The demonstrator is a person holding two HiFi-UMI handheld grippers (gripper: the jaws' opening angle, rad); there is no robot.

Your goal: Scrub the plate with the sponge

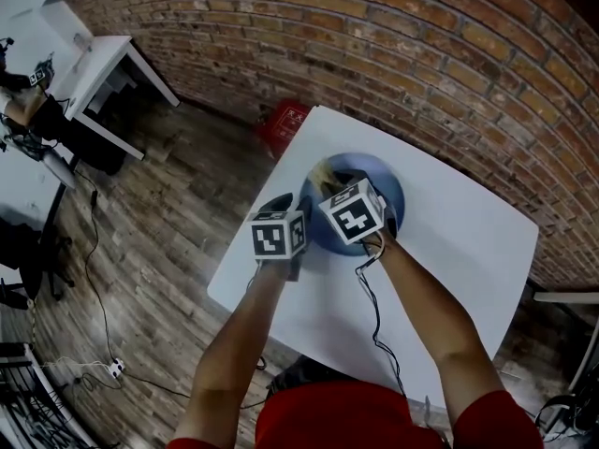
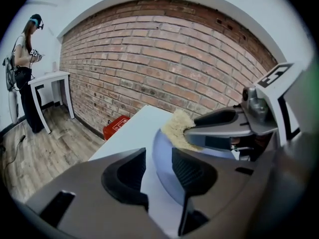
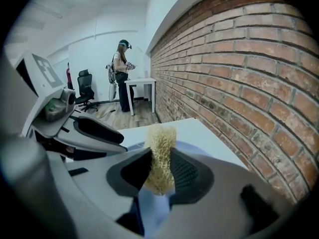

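Observation:
A blue plate (image 1: pixel 382 172) lies on the white table (image 1: pixel 468 241). My right gripper (image 1: pixel 329 183) is shut on a tan fibrous sponge (image 1: pixel 323 173), held upright between its pads (image 3: pixel 160 148) over the plate's left part (image 3: pixel 192 149). To its left my left gripper (image 1: pixel 285 204) is open, and the plate's near rim (image 2: pixel 160 169) runs between its jaws without either pad touching it. In the left gripper view the sponge (image 2: pixel 174 128) sticks out of the right gripper (image 2: pixel 190 132) above the plate. Both cubes hide the plate's near left side in the head view.
A brick wall (image 1: pixel 402 45) runs behind the table. A red box (image 1: pixel 285 120) sits on the wooden floor by the table's far left corner. A second white table (image 1: pixel 103 68) stands at the far left, with a person (image 2: pixel 25 73) beside it. Cables trail on the floor (image 1: pixel 94 279).

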